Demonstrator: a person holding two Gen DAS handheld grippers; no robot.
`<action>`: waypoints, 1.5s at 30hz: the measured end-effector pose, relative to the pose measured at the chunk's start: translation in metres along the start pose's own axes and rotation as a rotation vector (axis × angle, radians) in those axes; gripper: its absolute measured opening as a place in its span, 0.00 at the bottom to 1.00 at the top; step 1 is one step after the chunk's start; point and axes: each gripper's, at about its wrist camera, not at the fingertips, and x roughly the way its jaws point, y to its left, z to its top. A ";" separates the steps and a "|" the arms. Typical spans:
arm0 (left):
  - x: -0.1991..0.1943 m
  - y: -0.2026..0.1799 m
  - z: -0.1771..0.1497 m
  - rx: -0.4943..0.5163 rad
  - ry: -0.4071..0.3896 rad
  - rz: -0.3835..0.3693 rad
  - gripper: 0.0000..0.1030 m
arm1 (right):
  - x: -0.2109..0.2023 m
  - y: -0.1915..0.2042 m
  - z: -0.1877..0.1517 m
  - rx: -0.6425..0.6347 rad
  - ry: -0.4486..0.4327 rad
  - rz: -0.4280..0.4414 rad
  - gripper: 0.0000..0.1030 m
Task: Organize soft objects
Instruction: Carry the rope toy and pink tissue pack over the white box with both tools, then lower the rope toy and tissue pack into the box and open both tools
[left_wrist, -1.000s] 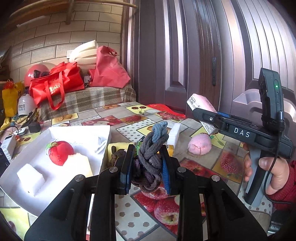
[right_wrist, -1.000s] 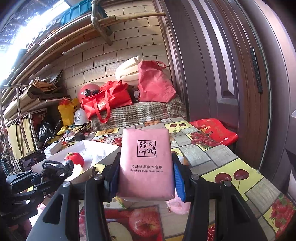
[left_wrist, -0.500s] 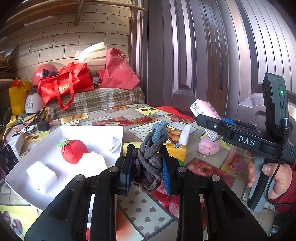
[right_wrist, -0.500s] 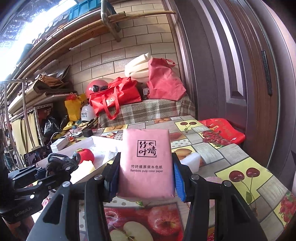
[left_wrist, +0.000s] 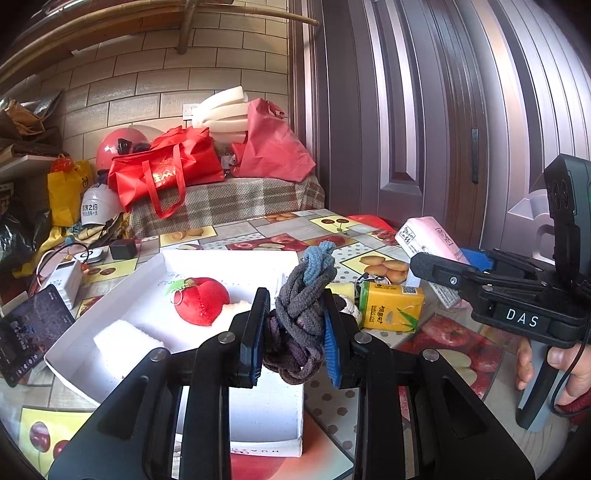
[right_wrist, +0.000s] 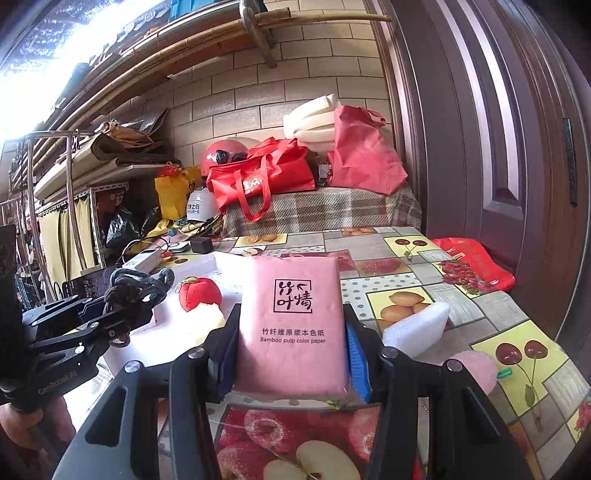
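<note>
My left gripper (left_wrist: 295, 334) is shut on a knotted bundle of grey and blue hair ties (left_wrist: 303, 295), held over the near right corner of the white tray (left_wrist: 155, 266). In the tray lie a red plush apple (left_wrist: 201, 301) and a white foam block (left_wrist: 127, 341). My right gripper (right_wrist: 291, 345) is shut on a pink tissue pack (right_wrist: 291, 325), held above the table just right of the tray (right_wrist: 199, 263). The left wrist view shows that tissue pack (left_wrist: 430, 238) at the right; the right wrist view shows the hair ties (right_wrist: 136, 286) at the left.
On the fruit-print tablecloth (right_wrist: 461, 325) lie a yellow tissue pack (left_wrist: 391, 306), a white foam piece (right_wrist: 415, 326), a pink soft ball (right_wrist: 476, 367) and a red bag (right_wrist: 476, 267). A phone (left_wrist: 29, 332) and a power bank (left_wrist: 64, 277) sit left of the tray. Red bags (left_wrist: 166, 173) crowd the bench behind.
Both grippers have moved left, toward the tray, each keeping its grip. The hair ties now hang over the tray's corner, and the tissue pack is closer to the tray.
</note>
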 end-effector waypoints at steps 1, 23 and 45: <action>-0.001 0.002 0.000 -0.005 -0.003 0.006 0.25 | 0.002 0.004 0.000 -0.010 0.004 0.007 0.48; 0.003 0.061 -0.001 -0.080 -0.009 0.171 0.25 | 0.033 0.053 0.002 -0.064 0.047 0.081 0.48; 0.029 0.122 0.002 -0.148 0.045 0.323 0.25 | 0.078 0.074 0.010 -0.052 0.103 0.113 0.48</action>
